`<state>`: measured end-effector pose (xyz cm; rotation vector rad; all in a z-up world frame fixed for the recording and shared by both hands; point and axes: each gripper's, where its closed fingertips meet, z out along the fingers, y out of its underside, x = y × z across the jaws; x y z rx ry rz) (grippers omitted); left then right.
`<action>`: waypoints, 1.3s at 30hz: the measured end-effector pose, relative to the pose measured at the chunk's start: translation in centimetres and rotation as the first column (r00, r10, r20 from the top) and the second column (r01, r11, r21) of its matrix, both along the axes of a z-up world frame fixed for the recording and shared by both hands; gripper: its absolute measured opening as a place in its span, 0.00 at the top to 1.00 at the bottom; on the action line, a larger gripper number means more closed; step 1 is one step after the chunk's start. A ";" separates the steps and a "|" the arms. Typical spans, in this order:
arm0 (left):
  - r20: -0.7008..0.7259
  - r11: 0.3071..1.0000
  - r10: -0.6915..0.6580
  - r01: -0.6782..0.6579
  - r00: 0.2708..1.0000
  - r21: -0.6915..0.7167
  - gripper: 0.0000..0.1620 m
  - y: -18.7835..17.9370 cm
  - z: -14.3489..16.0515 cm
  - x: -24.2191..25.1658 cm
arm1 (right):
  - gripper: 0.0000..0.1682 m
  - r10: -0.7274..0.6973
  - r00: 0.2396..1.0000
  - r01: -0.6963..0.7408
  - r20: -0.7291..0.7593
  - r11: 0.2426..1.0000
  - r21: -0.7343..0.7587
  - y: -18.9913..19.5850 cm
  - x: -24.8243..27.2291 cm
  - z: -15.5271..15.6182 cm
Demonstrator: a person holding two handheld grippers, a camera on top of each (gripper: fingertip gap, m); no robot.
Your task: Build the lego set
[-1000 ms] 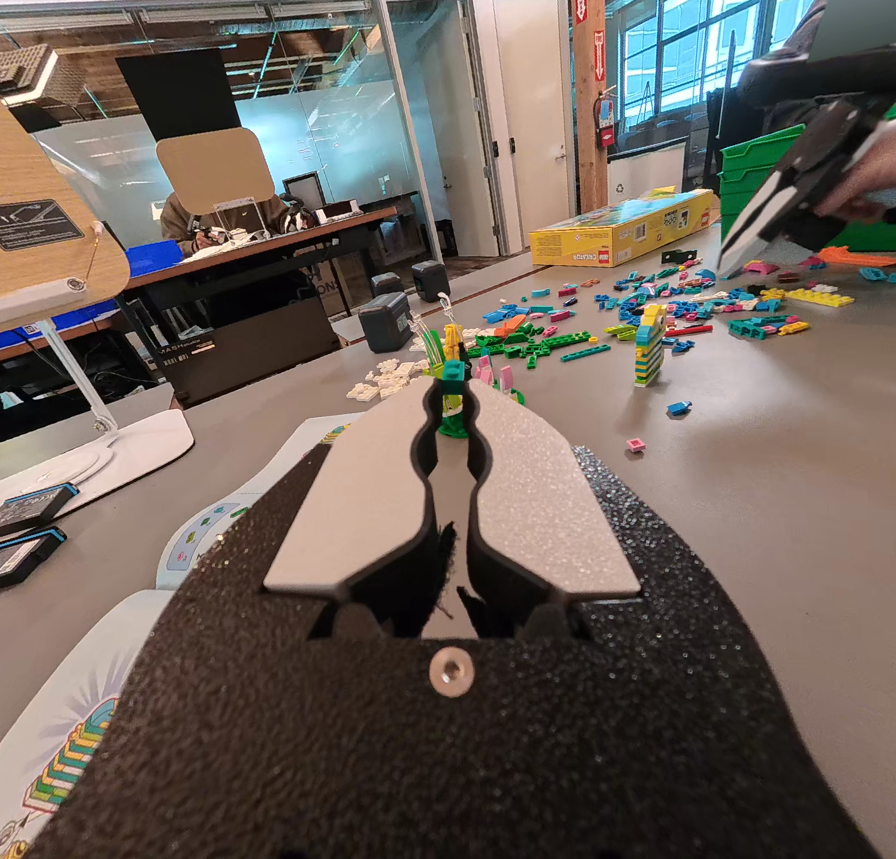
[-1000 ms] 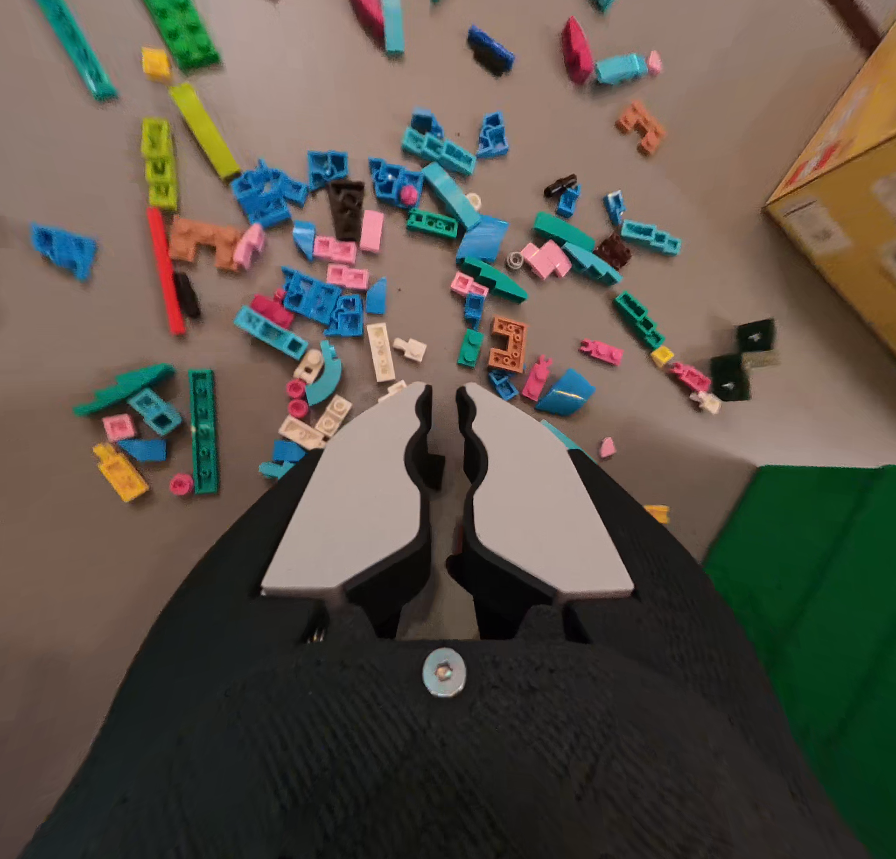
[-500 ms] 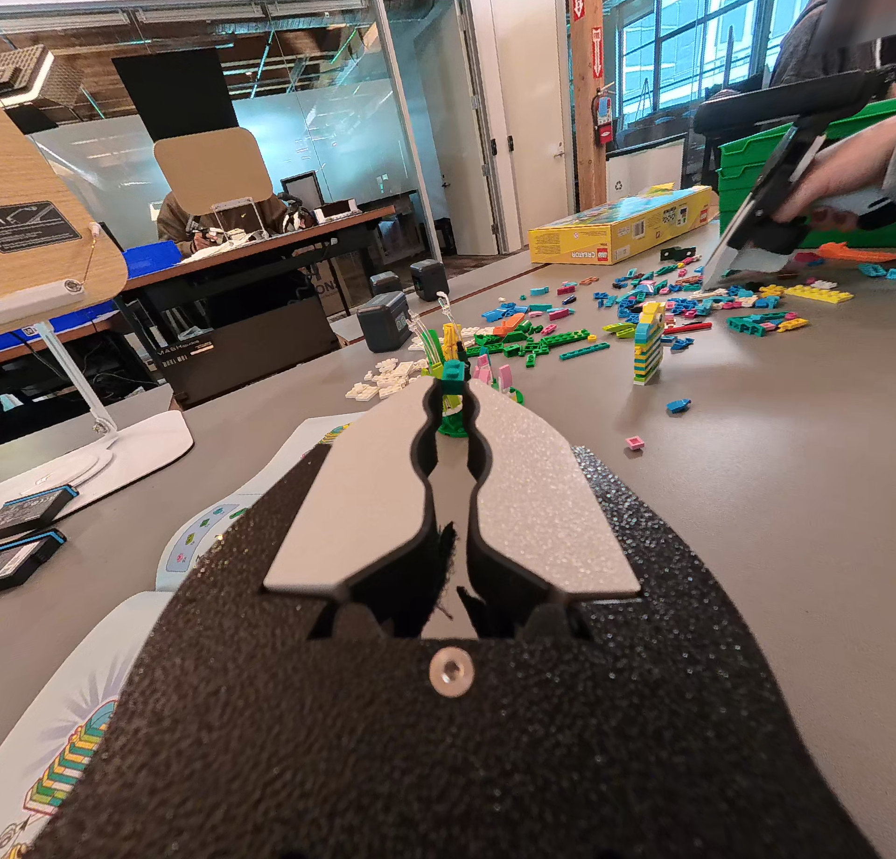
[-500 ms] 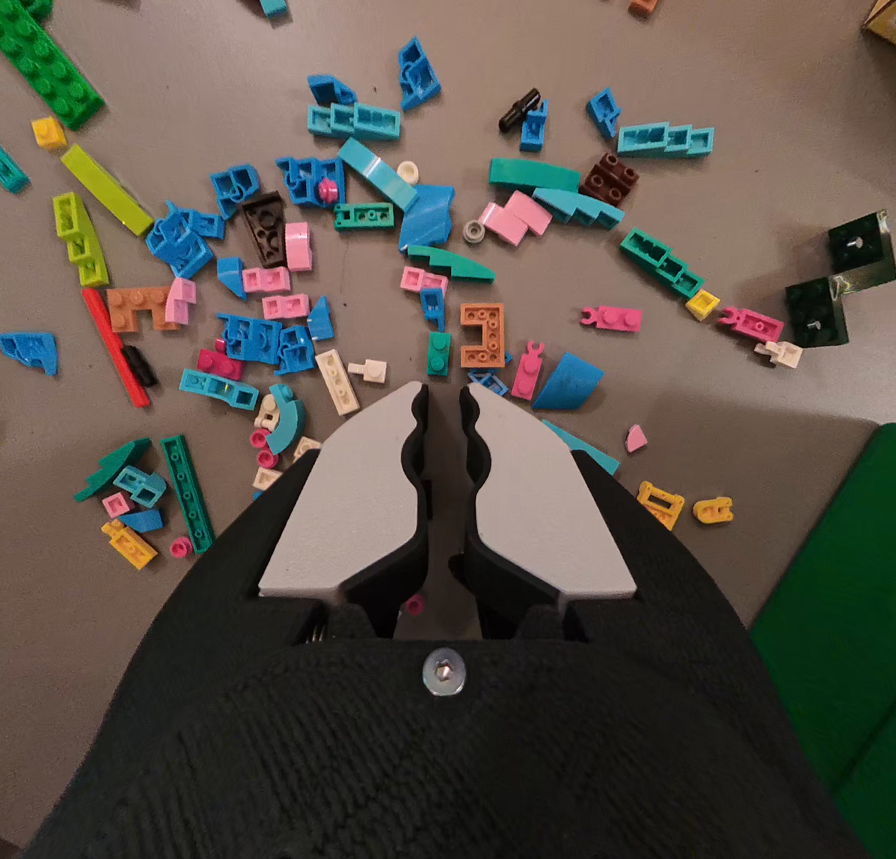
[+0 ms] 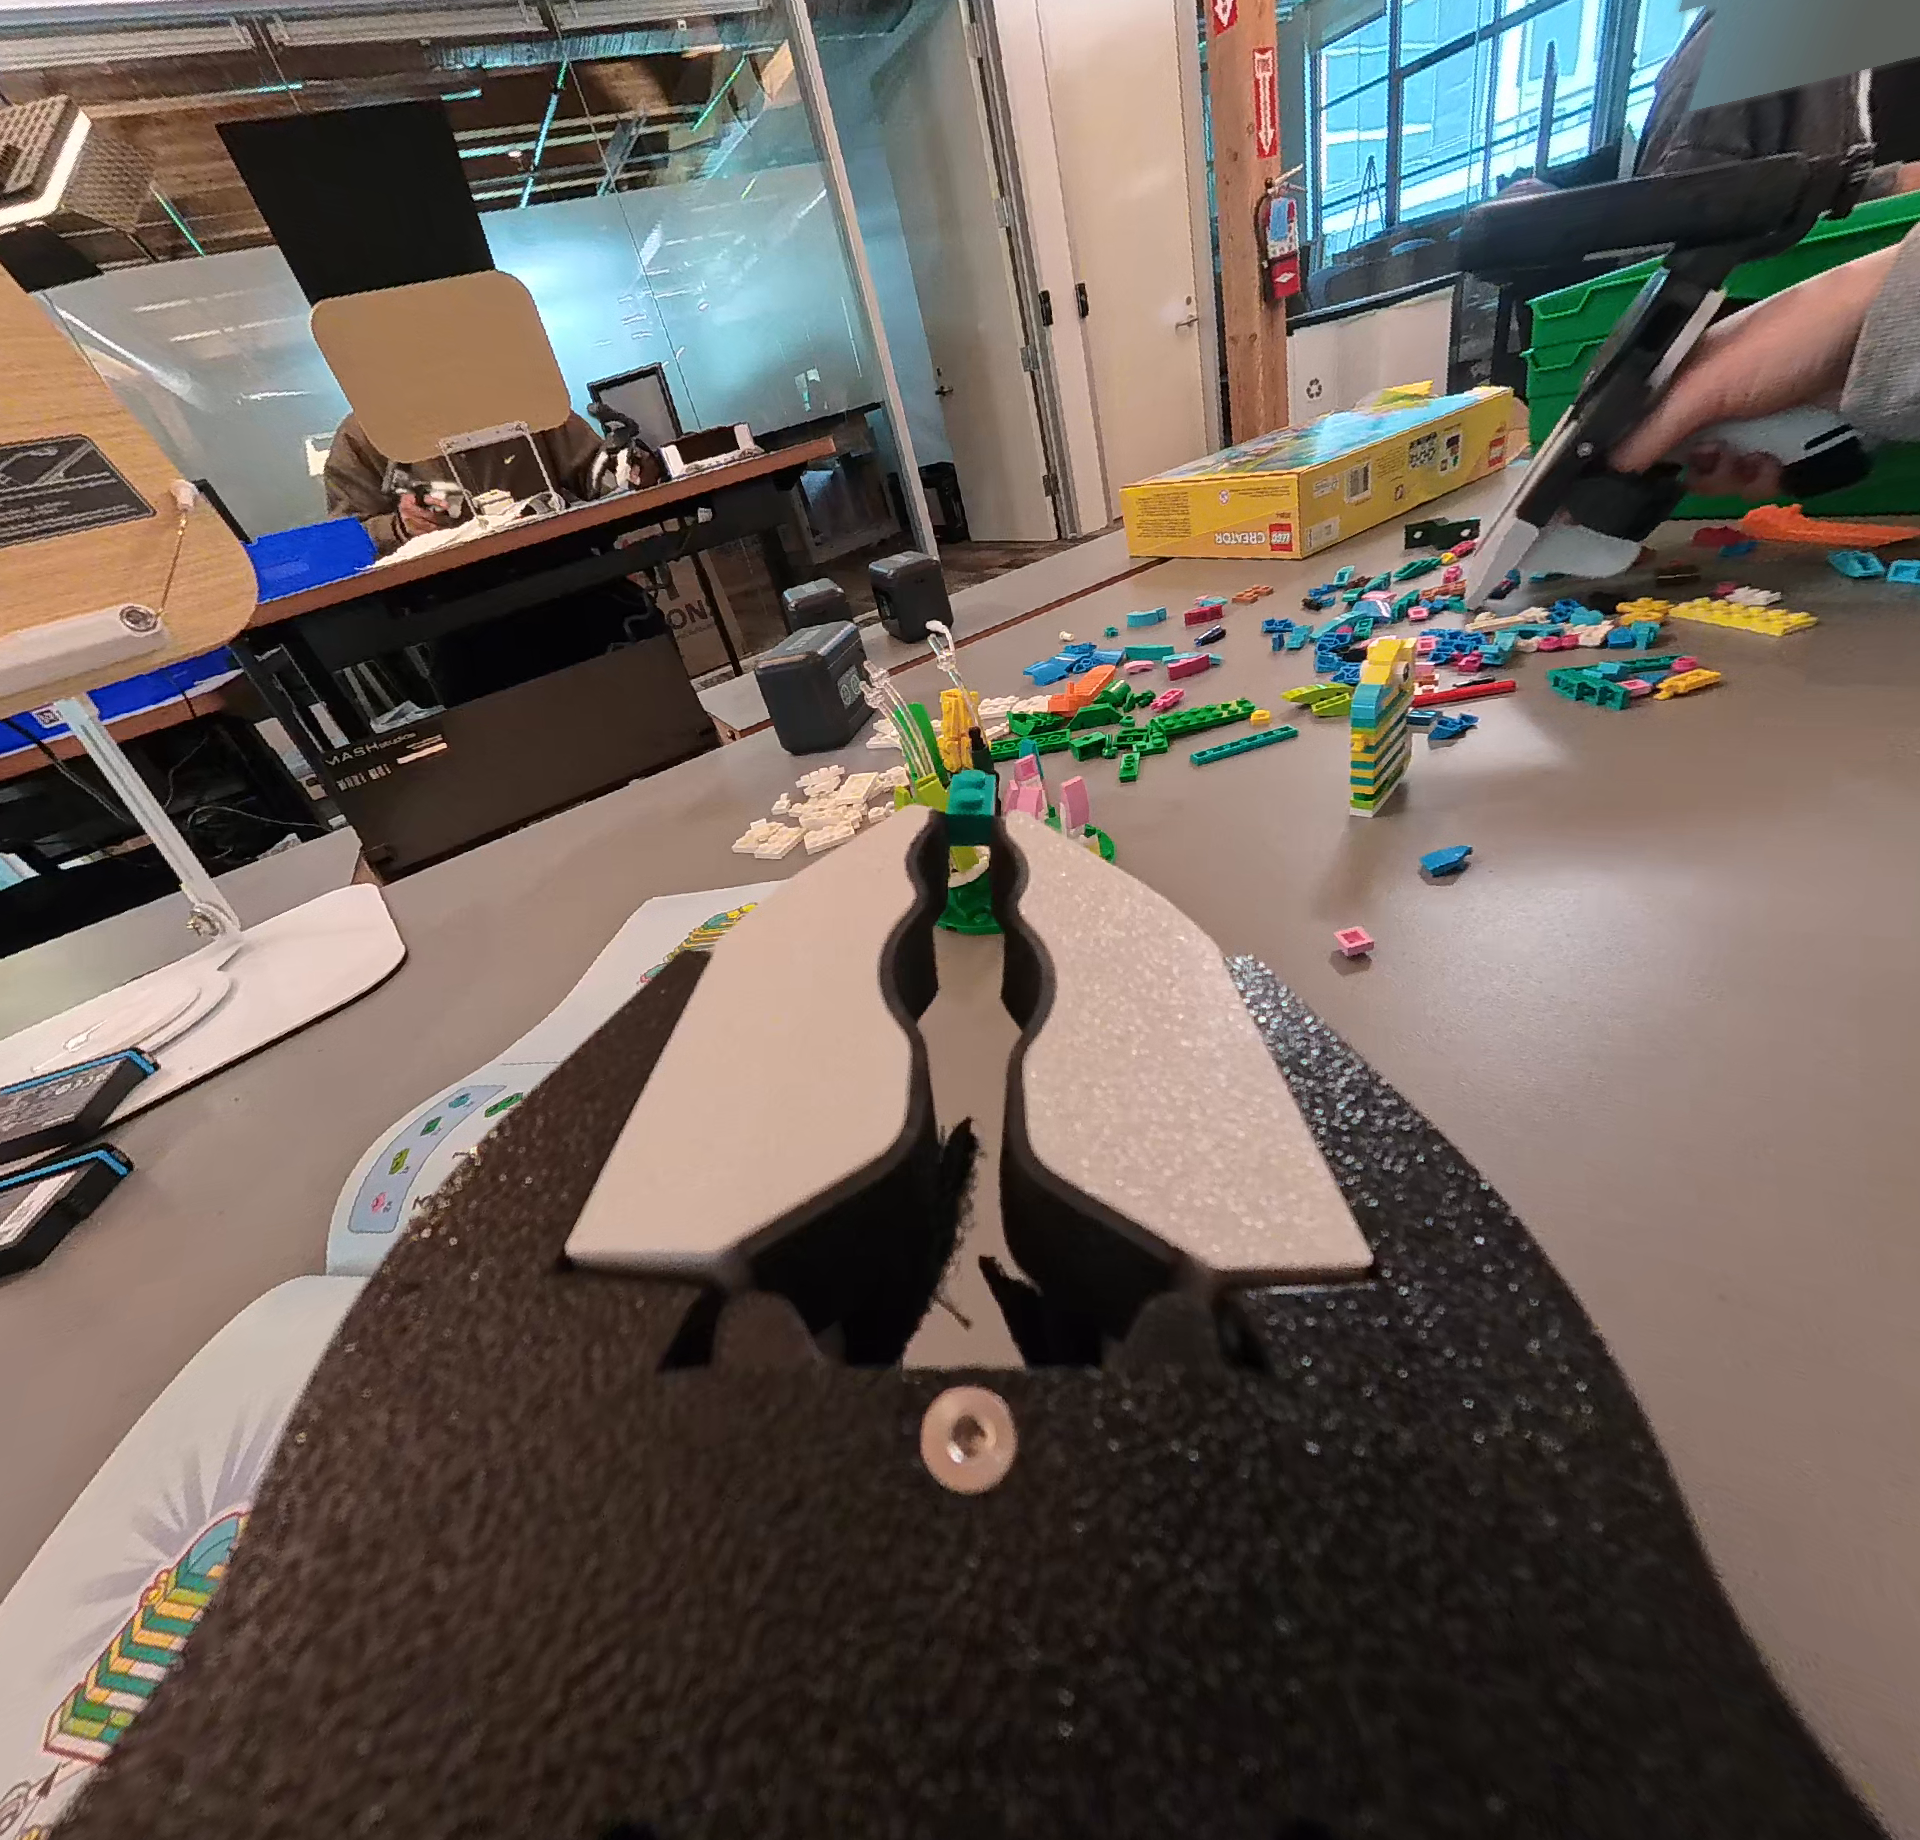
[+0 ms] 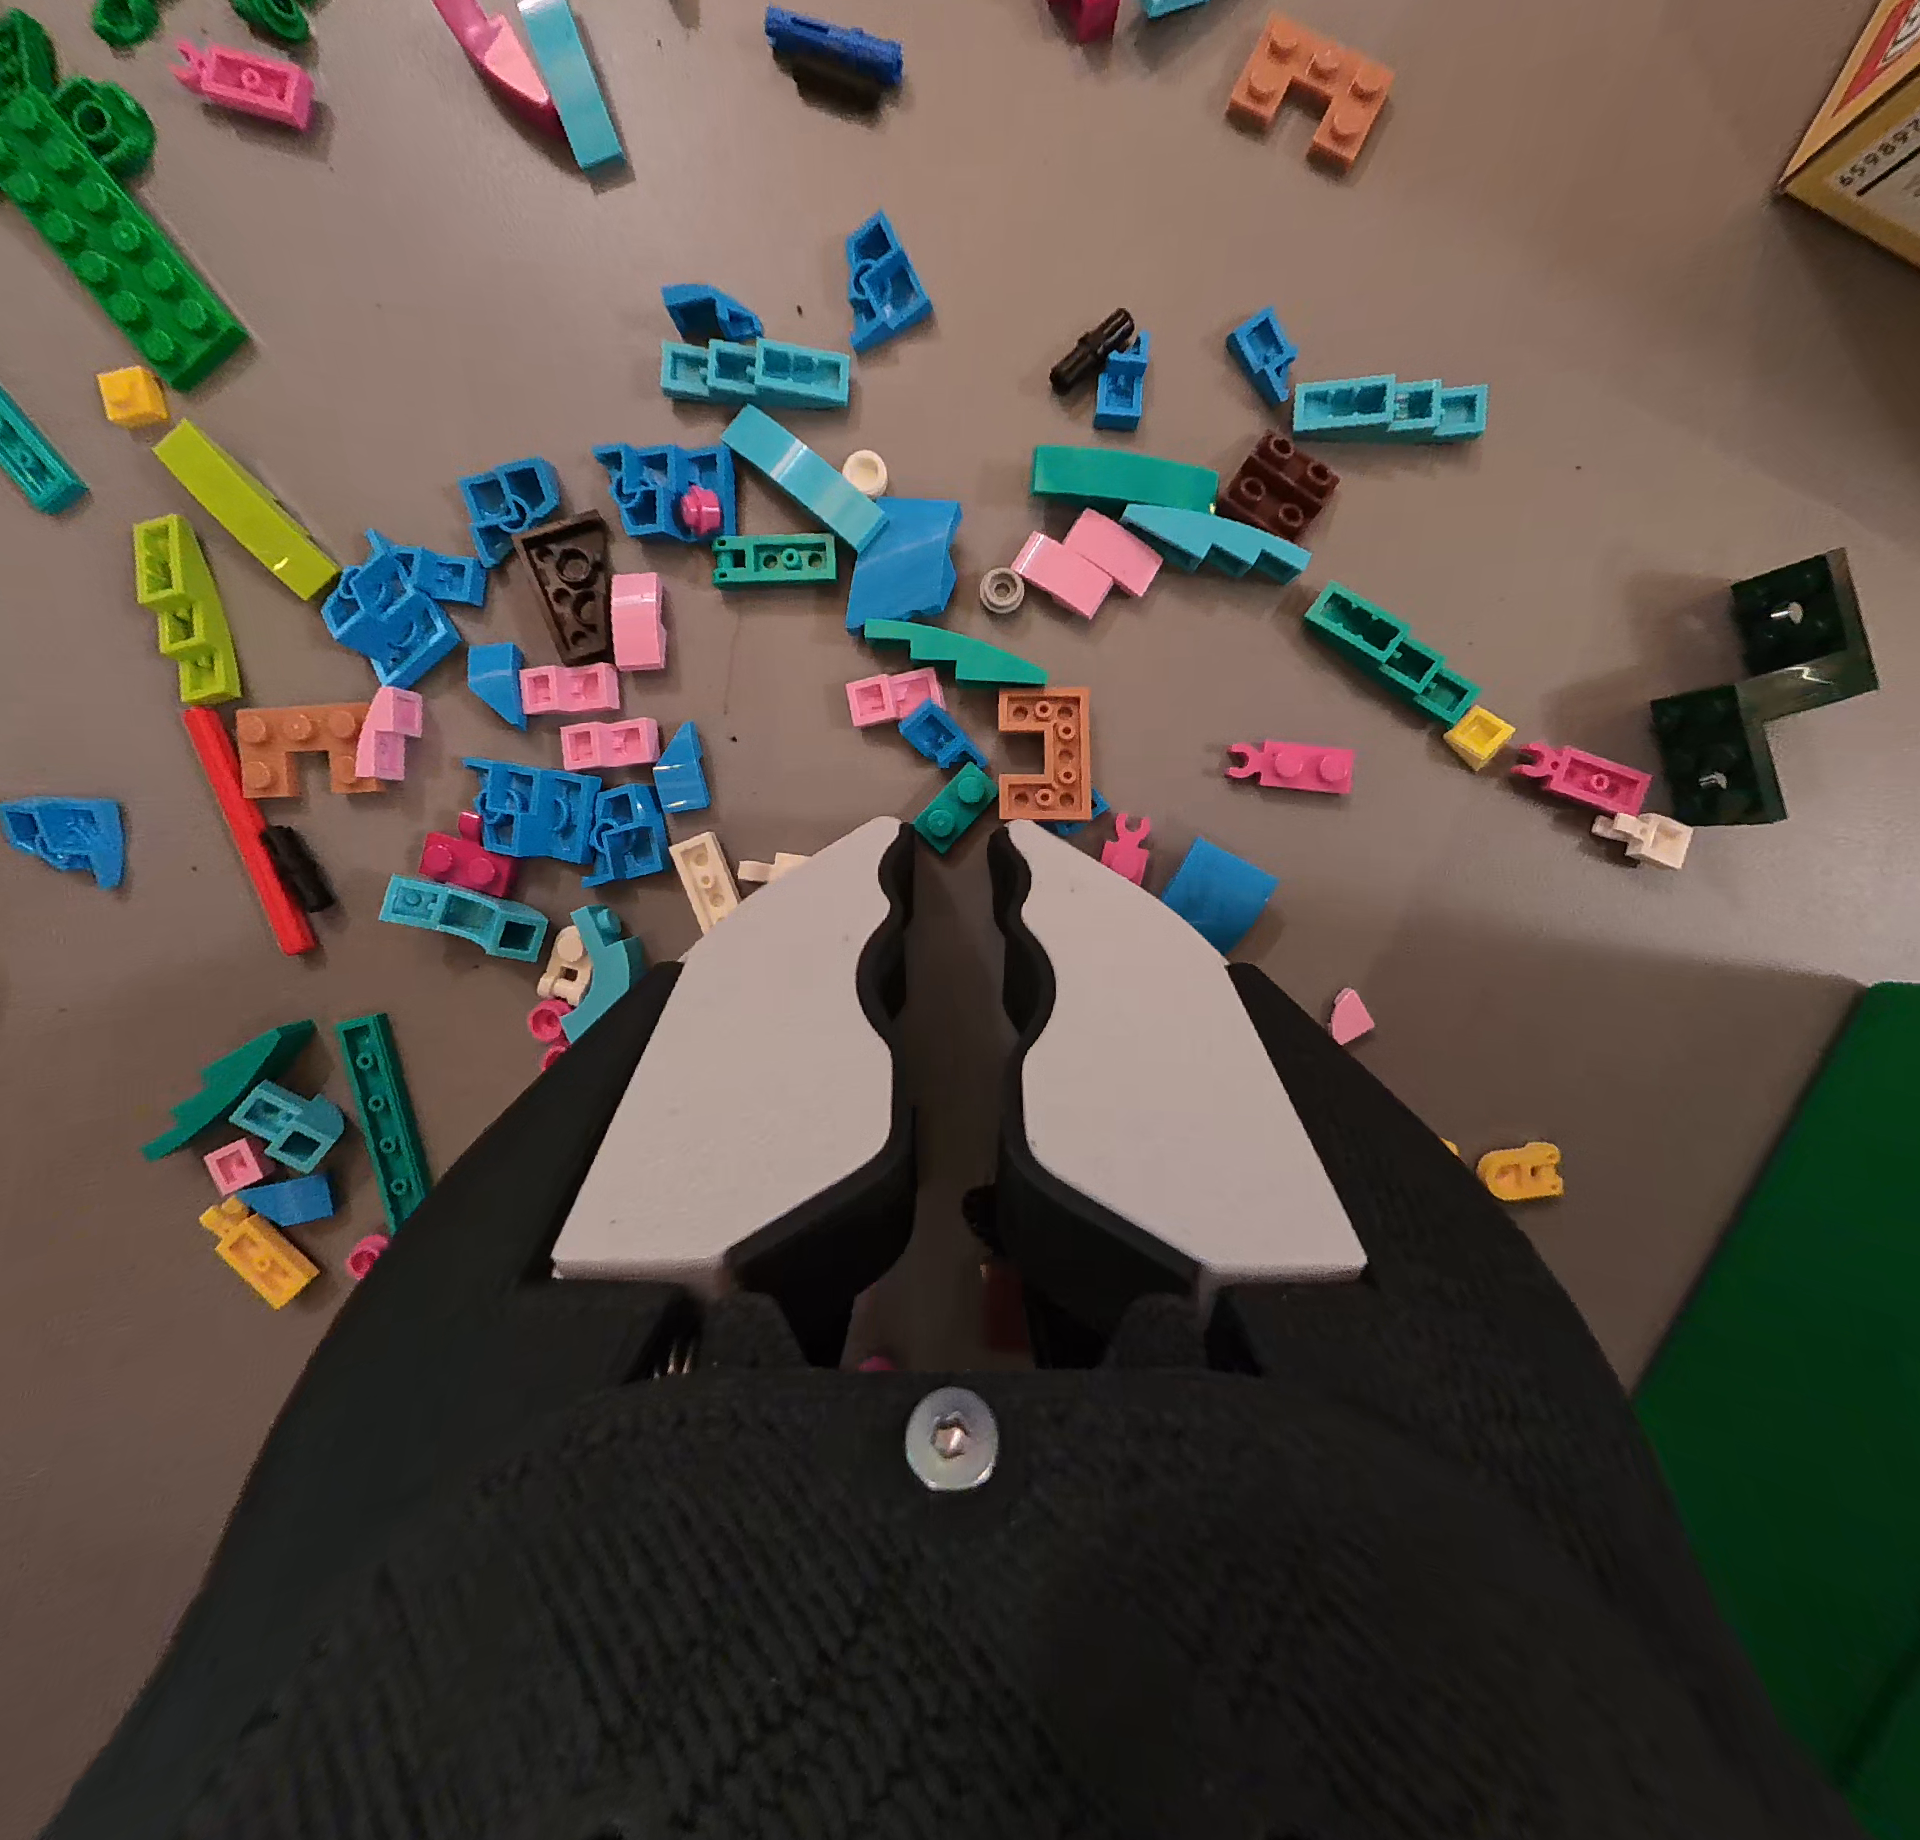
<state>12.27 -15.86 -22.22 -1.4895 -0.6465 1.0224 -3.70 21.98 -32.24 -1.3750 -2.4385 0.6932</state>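
Note:
My left gripper (image 5: pixel 971 832) is shut on a small lego build (image 5: pixel 972 803) with a teal brick on top and a green base, standing on the grey table (image 5: pixel 1558 1115). My right gripper (image 6: pixel 951 836) points down over a pile of loose bricks, jaws a narrow gap apart. A small teal plate (image 6: pixel 956 806) lies tilted right at its fingertips; I cannot tell whether they touch it. An orange-brown bracket plate (image 6: pixel 1044 751) lies just beyond. In the left wrist view the right gripper (image 5: pixel 1496 585), held by a hand (image 5: pixel 1756 377), has its tips down in the pile.
A striped yellow, teal and green build (image 5: pixel 1380 730) stands mid-table. A yellow box (image 5: pixel 1320 486) and a green bin (image 5: pixel 1704 336) are at the back right. White bricks (image 5: pixel 810 814) and an instruction booklet (image 5: pixel 447 1146) lie to the left. A green surface (image 6: pixel 1808 1375) is by the right gripper. There is about 45 centimeters between the tips of the two grippers.
My right gripper has come down close to the loose bricks, and the small teal plate now lies turned at its tips. My left gripper and its build have stayed put.

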 end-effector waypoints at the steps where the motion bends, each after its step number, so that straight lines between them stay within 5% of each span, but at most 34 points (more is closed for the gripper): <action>1: 0.000 1.000 0.000 0.000 1.000 -0.001 0.96 0.0 0.0 0.0 | 0.92 0.000 1.000 0.000 -0.001 1.000 -0.002 0.0 0.0 0.0; 22: 0.004 1.000 -0.005 0.005 1.000 -0.009 0.96 0.1 -0.2 -0.1 | 0.96 -0.023 1.000 0.023 0.007 0.999 0.036 0.0 -0.3 -0.2; 33: 0.017 0.999 -0.035 0.035 0.999 -0.023 0.96 0.5 -0.5 -0.1 | 0.96 0.262 0.962 -0.255 -0.076 0.962 0.096 -0.2 2.8 0.7; 39: 0.036 0.997 -0.083 0.083 0.996 -0.002 0.96 1.0 -0.5 0.1 | 0.97 0.473 0.859 -0.451 -0.193 0.880 0.152 -1.4 5.1 2.7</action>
